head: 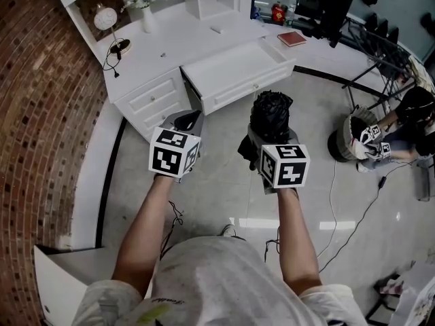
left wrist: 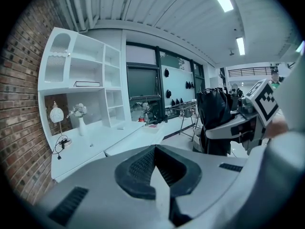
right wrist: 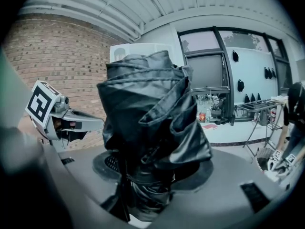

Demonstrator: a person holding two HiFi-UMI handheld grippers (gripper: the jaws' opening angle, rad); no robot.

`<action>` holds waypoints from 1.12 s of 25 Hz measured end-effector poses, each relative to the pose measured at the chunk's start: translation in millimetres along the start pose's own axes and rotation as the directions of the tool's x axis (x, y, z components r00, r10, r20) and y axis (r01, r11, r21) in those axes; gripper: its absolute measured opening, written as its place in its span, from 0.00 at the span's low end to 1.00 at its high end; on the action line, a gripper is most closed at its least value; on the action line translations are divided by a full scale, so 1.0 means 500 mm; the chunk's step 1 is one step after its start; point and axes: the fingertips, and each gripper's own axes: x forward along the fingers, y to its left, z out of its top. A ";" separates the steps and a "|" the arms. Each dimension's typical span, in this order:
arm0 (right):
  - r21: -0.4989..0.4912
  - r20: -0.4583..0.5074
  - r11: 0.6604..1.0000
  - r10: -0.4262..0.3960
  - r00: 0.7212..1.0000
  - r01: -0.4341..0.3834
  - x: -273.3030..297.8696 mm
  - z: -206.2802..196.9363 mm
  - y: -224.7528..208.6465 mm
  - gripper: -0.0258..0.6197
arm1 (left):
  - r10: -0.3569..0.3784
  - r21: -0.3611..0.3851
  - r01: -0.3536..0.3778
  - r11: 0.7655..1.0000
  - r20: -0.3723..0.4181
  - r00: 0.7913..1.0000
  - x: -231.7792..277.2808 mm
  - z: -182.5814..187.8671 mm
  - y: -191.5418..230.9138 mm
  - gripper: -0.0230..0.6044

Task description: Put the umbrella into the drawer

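We see the right claw [head: 272, 136] clamped on the umbrella [head: 270, 113] — a folded black bundle that stands up out of the jaws. Its crumpled fabric fills the middle of the right gripper view. The umbrella is held in the air over the pale floor [head: 224, 182], in front of the white desk [head: 170, 49]. It is near the drawer [head: 253, 87], which stands pulled open, but it is not in it.

The left claw [head: 185, 122] hangs beside the right one, about level with it and apart from the umbrella. In the left gripper view its dark pads [left wrist: 140, 168] meet along the middle and grip nothing.

On the desk we make out a white vase of flowers [head: 145, 9] near the brick wall [head: 41, 114], and further right a red book [head: 292, 38] lying flat.
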 end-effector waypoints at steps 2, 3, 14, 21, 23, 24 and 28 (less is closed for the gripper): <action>0.003 0.000 1.000 0.004 1.000 -0.004 0.006 -0.002 -0.018 0.43 | 0.003 -0.001 -0.003 1.000 -0.004 1.000 0.017 0.002 -0.008 0.03; 0.005 -0.001 1.000 0.005 1.000 -0.005 0.008 -0.002 -0.026 0.43 | 0.006 0.000 -0.006 1.000 -0.006 1.000 0.025 0.004 -0.011 0.03; 0.009 0.001 1.000 0.020 1.000 -0.020 0.034 0.004 -0.105 0.43 | 0.038 -0.003 -0.038 0.999 -0.016 0.999 0.089 0.027 -0.028 0.03; 0.007 -0.007 0.999 0.032 0.999 -0.032 0.047 -0.003 -0.119 0.43 | 0.048 -0.025 -0.049 0.999 -0.018 0.999 0.107 0.023 -0.025 0.03; 0.008 -0.007 0.999 0.033 0.999 -0.033 0.051 -0.003 -0.125 0.43 | 0.049 -0.026 -0.050 0.998 -0.020 0.999 0.113 0.023 -0.026 0.03; 0.008 -0.008 0.999 0.034 0.999 -0.034 0.053 -0.004 -0.127 0.43 | 0.051 -0.026 -0.051 0.998 -0.021 0.999 0.116 0.021 -0.026 0.03; 0.001 -0.010 0.999 0.038 0.999 -0.038 0.072 -0.005 -0.126 0.43 | 0.059 -0.032 -0.060 0.998 -0.020 0.998 0.123 0.009 -0.009 0.03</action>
